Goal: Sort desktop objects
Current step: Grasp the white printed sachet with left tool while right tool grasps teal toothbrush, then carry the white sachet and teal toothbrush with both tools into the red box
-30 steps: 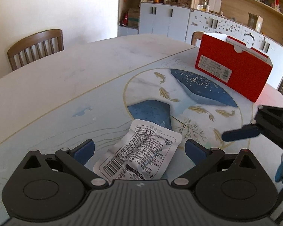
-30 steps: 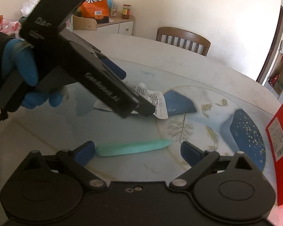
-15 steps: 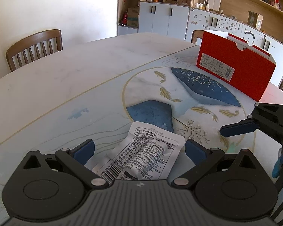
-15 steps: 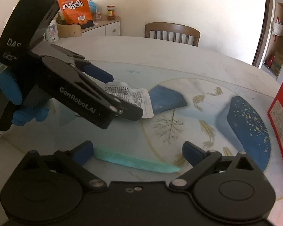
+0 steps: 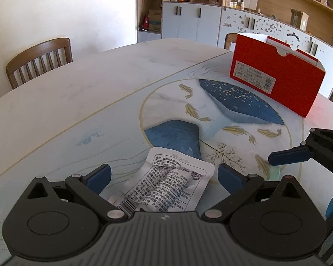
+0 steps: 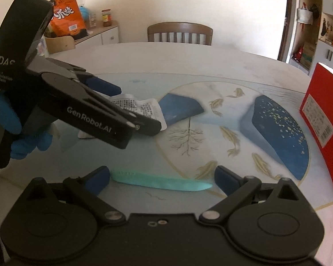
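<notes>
White, crinkled and printed with small text, the sachet (image 5: 171,184) lies flat on the table (image 5: 100,102), between the spread fingers of the left gripper (image 5: 164,176), which has its jaws wide apart and holds nothing. Just beside it, nearer the right gripper (image 6: 162,175), a mint-green strip (image 6: 162,180) lies across the gap between that gripper's fingers; those jaws are likewise wide apart and empty. A red box (image 5: 275,84), open at the top, stands well apart at the far edge of the table and looks the likely place for both things. Both items are thin and flat, so closing fingers may skid over them or only pinch a corner, letting the sachet slip free when lifted. The two grippers work close together, and a careless reach could knock one against the other.
</notes>
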Demonstrator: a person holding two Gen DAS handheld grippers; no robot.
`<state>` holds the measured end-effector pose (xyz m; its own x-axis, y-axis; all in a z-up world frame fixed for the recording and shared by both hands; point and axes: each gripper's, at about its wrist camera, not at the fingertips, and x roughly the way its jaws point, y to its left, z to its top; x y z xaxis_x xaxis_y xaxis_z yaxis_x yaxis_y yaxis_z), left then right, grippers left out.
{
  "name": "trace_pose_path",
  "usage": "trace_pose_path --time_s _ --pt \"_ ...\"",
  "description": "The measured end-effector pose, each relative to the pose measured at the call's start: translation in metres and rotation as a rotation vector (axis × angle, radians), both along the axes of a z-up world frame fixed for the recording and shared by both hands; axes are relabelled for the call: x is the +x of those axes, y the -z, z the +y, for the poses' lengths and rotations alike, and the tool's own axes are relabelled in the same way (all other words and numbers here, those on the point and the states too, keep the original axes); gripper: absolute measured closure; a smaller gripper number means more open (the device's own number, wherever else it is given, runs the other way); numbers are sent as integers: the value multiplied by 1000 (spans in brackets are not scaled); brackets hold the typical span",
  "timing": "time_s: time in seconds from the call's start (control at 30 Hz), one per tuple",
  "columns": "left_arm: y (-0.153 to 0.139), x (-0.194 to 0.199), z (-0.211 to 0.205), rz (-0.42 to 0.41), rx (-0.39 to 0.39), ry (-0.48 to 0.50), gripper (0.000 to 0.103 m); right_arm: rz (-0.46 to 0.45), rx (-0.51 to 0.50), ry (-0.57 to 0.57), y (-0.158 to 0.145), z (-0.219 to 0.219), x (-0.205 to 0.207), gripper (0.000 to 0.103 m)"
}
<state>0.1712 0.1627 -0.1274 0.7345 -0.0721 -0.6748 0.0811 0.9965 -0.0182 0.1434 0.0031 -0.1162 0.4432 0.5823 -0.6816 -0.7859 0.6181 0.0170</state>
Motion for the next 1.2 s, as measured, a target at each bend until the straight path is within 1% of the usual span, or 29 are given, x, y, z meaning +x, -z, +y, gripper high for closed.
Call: trace_pose_path --time_s 0.13,0.27,0.57,0.6,0.63,0.77,0.83,0.87,0.9,0.97,1.07,1.2 --pt "2 0 -3 5 10 10 0 -6 8 7 1 -1 -1 2" --pt "3 0 -7 5 18 20 0 -12 17 6 1 -5 0 7" --pt "4 0 -15 9 28 40 2 4 17 7 -2 -10 6 8" --pt "4 0 -16 13 34 41 5 2 14 8 -2 -12 5 8" --pt "5 1 -16 18 43 41 5 2 11 9 -2 -13 6 8" --pt "4 1 -19 11 45 49 13 -7 7 14 -6 -19 6 8" --pt "3 0 -22 4 51 58 20 -12 6 19 -8 -22 6 8" --pt "2 -1 -23 -1 50 64 27 -16 5 22 -9 -23 7 8" --pt "2 -1 -26 -4 55 67 30 -21 3 28 -10 -25 7 8" --pt "1 -1 -30 -9 64 72 32 -25 4 36 -13 -28 8 8" --pt "-1 -1 -37 -22 79 80 42 -37 2 50 -20 -35 7 8" --pt "-6 1 -45 -30 78 85 45 -49 -6 67 -29 -44 8 8"
